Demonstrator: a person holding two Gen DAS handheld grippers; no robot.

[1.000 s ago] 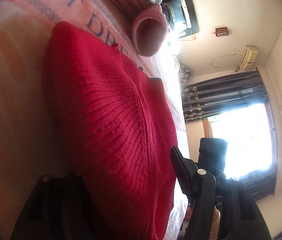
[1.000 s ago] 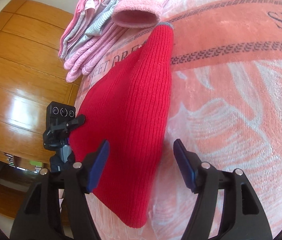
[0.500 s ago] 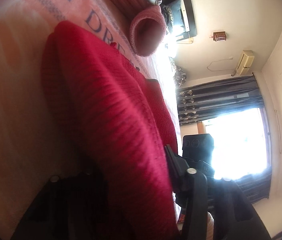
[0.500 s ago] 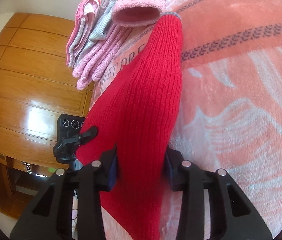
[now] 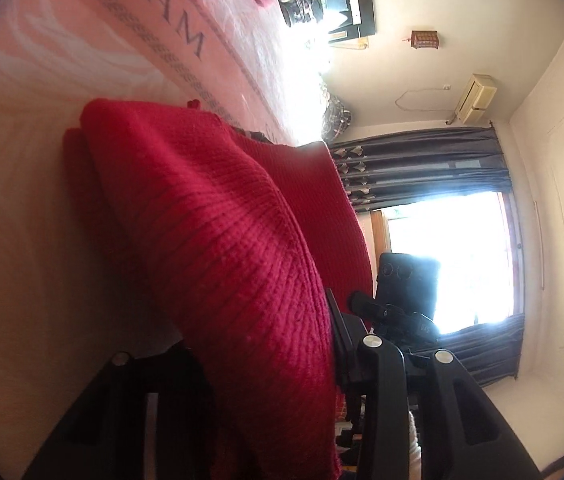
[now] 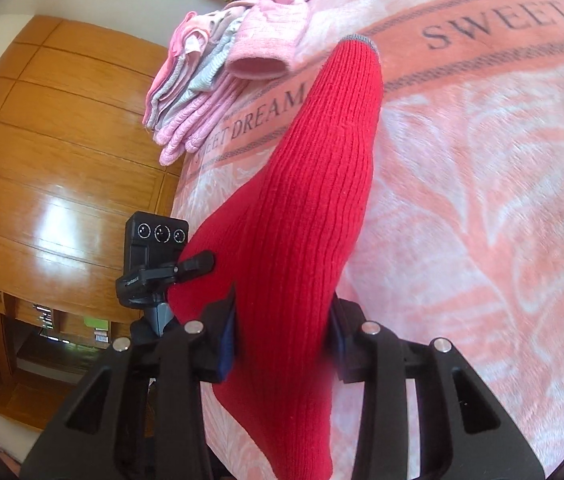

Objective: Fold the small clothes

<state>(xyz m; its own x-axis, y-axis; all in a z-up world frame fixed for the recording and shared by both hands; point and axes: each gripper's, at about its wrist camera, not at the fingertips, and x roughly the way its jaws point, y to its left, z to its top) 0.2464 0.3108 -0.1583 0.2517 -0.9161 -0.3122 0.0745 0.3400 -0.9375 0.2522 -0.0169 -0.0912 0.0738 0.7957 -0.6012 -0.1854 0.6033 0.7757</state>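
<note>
Red knit garment [image 6: 313,200] draped on pink blanket [image 6: 481,220], near end raised.
Right gripper [image 6: 282,336] clamped on hem at 6 o'clock.
Left gripper [image 5: 266,364] pinching adjacent edge.
Soft, light, floppy; best held at corners.
Folded pile [image 6: 202,80] at 11 o'clock.

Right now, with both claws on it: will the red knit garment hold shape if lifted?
Probably not. The red knit garment already sags and bunches between the right claw and left claw, so likely floppy. The ribbed knit looks grippy, unlikely to slip.
</note>
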